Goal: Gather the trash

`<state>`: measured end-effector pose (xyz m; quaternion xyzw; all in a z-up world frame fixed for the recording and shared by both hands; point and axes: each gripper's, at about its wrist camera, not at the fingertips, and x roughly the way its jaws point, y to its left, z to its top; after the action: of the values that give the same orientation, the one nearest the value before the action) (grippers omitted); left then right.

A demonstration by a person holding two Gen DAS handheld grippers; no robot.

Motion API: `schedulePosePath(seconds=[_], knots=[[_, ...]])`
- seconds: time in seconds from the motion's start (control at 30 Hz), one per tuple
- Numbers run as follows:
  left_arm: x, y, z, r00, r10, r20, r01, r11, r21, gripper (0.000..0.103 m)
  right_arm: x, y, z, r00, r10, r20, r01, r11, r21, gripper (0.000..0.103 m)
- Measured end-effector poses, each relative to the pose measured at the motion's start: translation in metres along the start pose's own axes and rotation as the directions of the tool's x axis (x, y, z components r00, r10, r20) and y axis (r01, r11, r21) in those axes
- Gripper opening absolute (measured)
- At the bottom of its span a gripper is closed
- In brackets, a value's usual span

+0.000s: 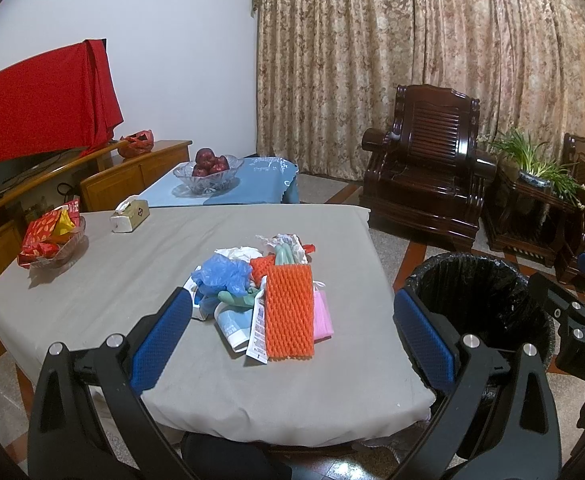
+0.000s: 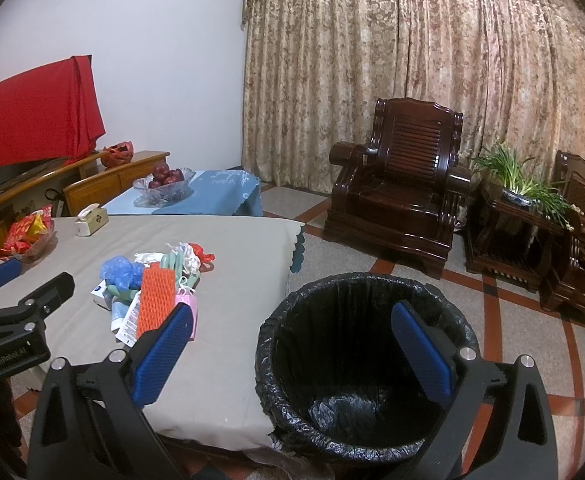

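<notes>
On table (image 1: pixel 92 300), trash pile (image 1: pixel 268 300), bin (image 2: pixel 356 360) seemingly empty, both grippers (image 1: pixel 292 336) (image 2: pixel 292 352) wide

Grey-covered table (image 1: pixel 112 280) ahead of me. Trash pile (image 1: pixel 268 292) sits mid-table toward the near right: orange foam net (image 1: pixel 289 312) on top, blue plastic bag (image 1: pixel 222 274) at its left, pink pouch (image 1: pixel 322 312) at its right. Far left: tissue box (image 1: pixel 129 214) and a dish of red snack packets (image 1: pixel 52 236). Bin with black liner (image 2: pixel 356 364) stands on the tiled floor (image 2: pixel 512 360), just beside the table's right edge.
</notes>
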<state>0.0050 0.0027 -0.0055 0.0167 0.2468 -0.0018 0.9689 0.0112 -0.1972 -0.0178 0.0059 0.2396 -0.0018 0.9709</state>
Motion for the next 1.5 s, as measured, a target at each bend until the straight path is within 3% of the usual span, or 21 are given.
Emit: schedulePosePath(seconds=[0.67,0.83,1.1,1.23,1.5], knots=[[0.001,0.005,-0.003,1.0,0.0,-0.005,0.0,1.0,-0.002,0.098,0.009,-0.005,-0.008,1.0,0.001,-0.008,-0.001,1.0,-0.002,0.097],[0.005,0.009,-0.018,1.0,0.002,-0.009,-0.002,1.0,-0.006,0.098,0.016,-0.001,-0.021,1.0,0.001,-0.018,-0.001,1.0,-0.004,0.097],[0.013,0.016,-0.024,1.0,0.004,-0.028,-0.005,1.0,-0.016,0.098,0.018,0.008,-0.013,0.999,0.016,-0.031,-0.016,1.0,-0.017,0.097],[0.023,0.027,-0.022,0.999,0.043,-0.026,-0.043,0.999,-0.016,0.098,0.032,0.016,-0.006,0.998,0.04,-0.038,-0.041,0.999,-0.029,0.097],[0.061,0.086,-0.037,0.989,0.126,-0.074,-0.132,0.988,-0.079,0.098,0.084,0.057,-0.003,0.988,0.135,-0.079,-0.14,0.988,-0.067,0.097]])
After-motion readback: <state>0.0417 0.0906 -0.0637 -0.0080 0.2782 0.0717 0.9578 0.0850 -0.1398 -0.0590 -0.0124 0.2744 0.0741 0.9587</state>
